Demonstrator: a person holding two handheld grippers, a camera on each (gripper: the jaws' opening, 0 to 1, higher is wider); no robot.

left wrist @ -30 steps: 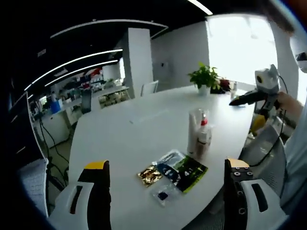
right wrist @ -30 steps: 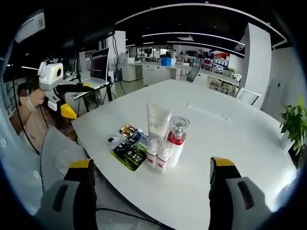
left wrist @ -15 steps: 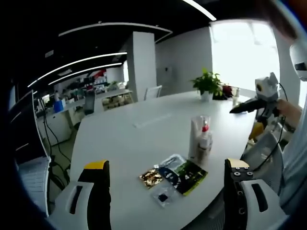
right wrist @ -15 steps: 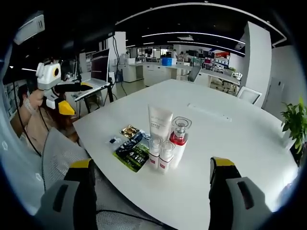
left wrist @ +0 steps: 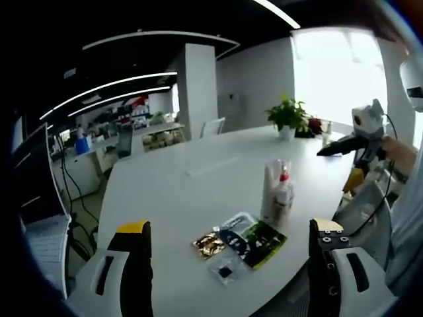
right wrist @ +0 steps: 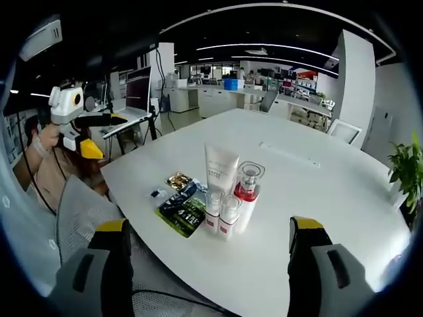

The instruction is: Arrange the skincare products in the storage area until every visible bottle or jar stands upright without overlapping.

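— Bottles: where do they stand?
— Near the table's (right wrist: 317, 191) close edge, in a tight upright cluster. In the right gripper view a white tube (right wrist: 220, 169) stands at the back, a red-and-white pump bottle (right wrist: 246, 191) just beside it, and two small clear-capped bottles (right wrist: 221, 214) in front, touching or nearly so; I cannot tell for sure.

— Long axes?
— All vertical, caps up. The tube stands on its cap end, I think, though the view is too small to be certain.

— And flat things?
— Sachets (right wrist: 180, 203) lie flat just beside the cluster, toward the edge: a dark green one, a gold one, a small clear one. In the left gripper view the same sachets (left wrist: 241, 241) lie in front of the bottles (left wrist: 277, 191).

— The surface and room?
— A large white oval table in an open office: ceiling strip lights, a white pillar (left wrist: 198, 86), a potted plant (left wrist: 286, 115) at the far end, a mesh chair (right wrist: 86, 211) by the near edge.

— Grippers?
— Left gripper (left wrist: 228, 264) has its jaws wide apart, holding nothing, above the edge. Right gripper (right wrist: 205, 264) likewise, well short of the bottles.
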